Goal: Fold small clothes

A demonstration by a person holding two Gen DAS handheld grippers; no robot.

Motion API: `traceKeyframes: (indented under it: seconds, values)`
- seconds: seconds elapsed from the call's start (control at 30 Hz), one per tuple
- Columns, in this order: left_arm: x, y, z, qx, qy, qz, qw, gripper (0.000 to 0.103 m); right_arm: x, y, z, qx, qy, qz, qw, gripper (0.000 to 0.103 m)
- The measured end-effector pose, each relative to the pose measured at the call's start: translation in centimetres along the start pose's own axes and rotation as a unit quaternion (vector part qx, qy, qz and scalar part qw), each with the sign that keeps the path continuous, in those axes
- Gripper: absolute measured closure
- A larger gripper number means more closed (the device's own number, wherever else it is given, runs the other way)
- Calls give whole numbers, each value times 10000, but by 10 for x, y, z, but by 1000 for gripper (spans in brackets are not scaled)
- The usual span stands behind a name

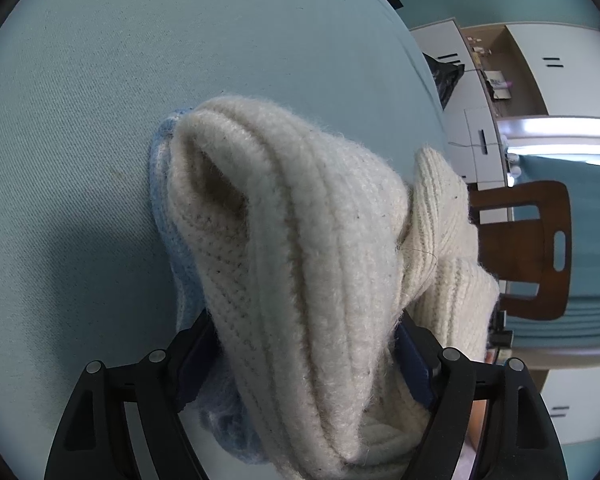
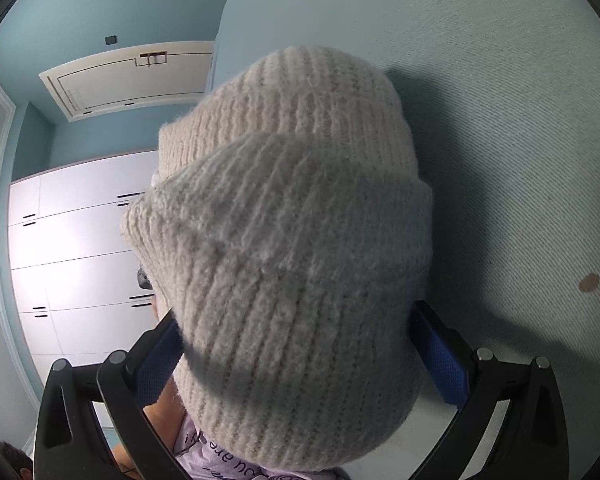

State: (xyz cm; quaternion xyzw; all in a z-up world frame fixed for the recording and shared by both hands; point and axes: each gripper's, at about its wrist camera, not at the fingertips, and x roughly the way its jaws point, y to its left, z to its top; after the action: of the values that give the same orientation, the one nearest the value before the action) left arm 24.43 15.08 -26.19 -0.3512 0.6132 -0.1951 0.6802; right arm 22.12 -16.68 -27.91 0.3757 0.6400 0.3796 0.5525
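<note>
A cream ribbed knit garment (image 1: 300,248) with a pale blue knit part (image 1: 168,216) hangs bunched over the light blue tablecloth (image 1: 100,100). My left gripper (image 1: 304,344) is shut on one end of it, the knit filling the gap between the blue pads. My right gripper (image 2: 296,344) is shut on the other end of the cream knit garment (image 2: 292,220), whose folded ribbed cuff (image 2: 300,96) points away from the camera. The knit hides both sets of fingertips.
A brown wooden chair (image 1: 532,248) stands at the table's right edge in the left wrist view. White cabinets (image 2: 80,248) and a white door (image 2: 132,80) lie beyond the table. Brown stains (image 2: 596,286) mark the cloth (image 2: 520,120) at right.
</note>
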Motion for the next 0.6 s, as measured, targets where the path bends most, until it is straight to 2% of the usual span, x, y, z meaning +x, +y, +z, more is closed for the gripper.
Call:
traceKeyframes:
  seconds: [0.1,0.17,0.3,0.43,0.5,0.6]
  values:
    - [-2,4,-1,19,-76,-19,10000,24,3,-2,-3,181,-186,49,9997,0]
    - [-6,3,-1,50,-112,-23,9999,30,-1,9,-11,24,-418,-234,9989,1]
    - [-21,-17,4,316,-353,162,9987,34,0,43,-16,-611,-561,-808,9933,1]
    - [-32,-44,22,535,-697,219,9959,36,-8,79,-9,-1110,-604,-1025,9867,1]
    - [-34,-54,36,597,-850,146,9945,36,-18,86,-6,-1261,-766,-1048,9835,1]
    - [-26,-62,60,495,-880,178,9947,36,-33,97,9,-1435,-1059,-1157,9771,1]
